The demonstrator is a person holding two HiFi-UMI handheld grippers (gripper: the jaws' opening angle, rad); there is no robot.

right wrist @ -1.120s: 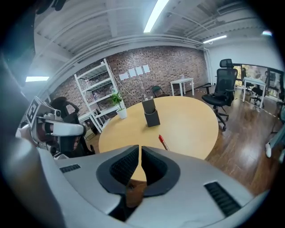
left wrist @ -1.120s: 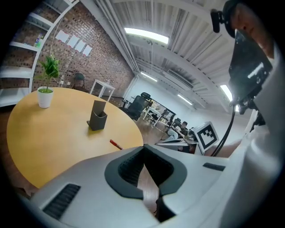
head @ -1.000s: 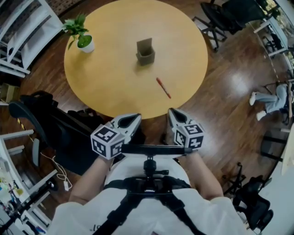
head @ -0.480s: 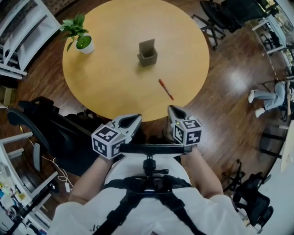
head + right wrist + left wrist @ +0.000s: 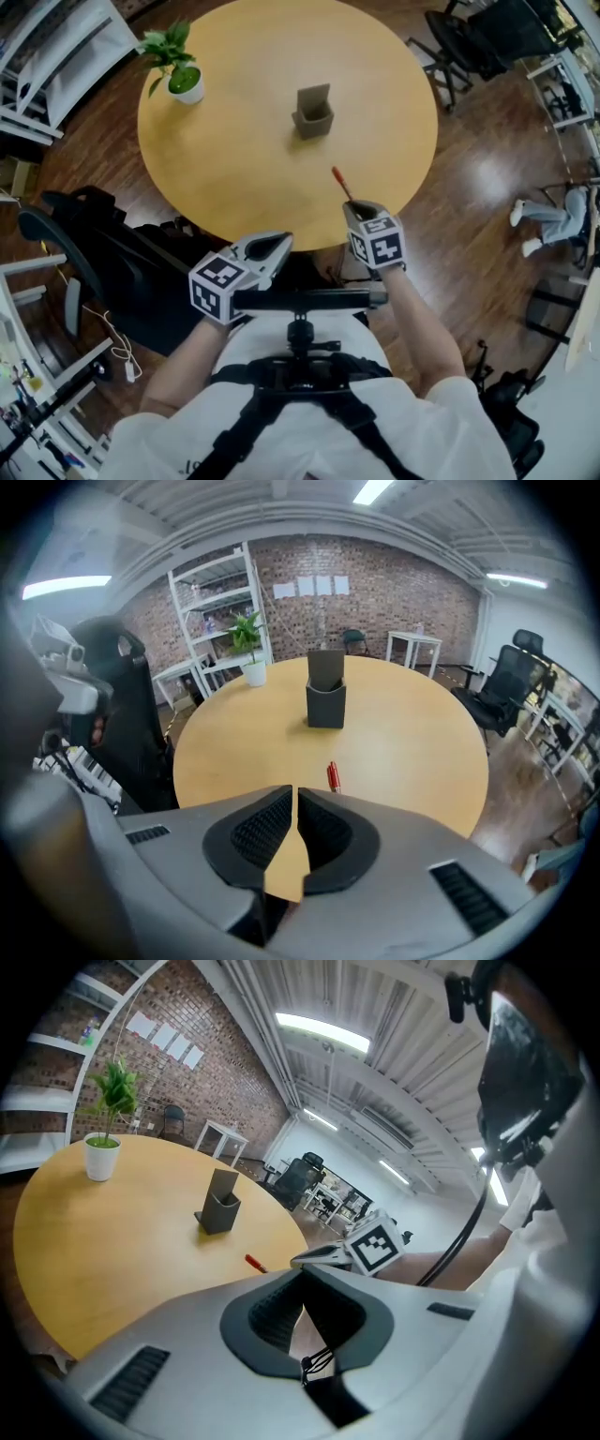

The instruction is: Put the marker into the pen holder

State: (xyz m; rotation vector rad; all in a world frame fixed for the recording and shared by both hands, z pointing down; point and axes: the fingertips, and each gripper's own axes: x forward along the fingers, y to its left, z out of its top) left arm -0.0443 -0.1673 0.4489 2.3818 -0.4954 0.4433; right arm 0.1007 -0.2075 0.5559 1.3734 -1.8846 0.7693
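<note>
Fingers [image 5: 258, 832] closed and empty on left gripper [image 5: 302, 1272] and right gripper [image 5: 296, 791]; one marker [image 5: 341, 184], one pen holder [image 5: 314, 112].

Table [image 5: 234, 159] top looks smooth, matt, pale wood; the floor [image 5: 487, 187] round it is dark wood planks, glossy with glare. Holder [image 5: 314, 112] reads as matt grey plastic, wall [image 5: 394, 574] rough brick.
</note>
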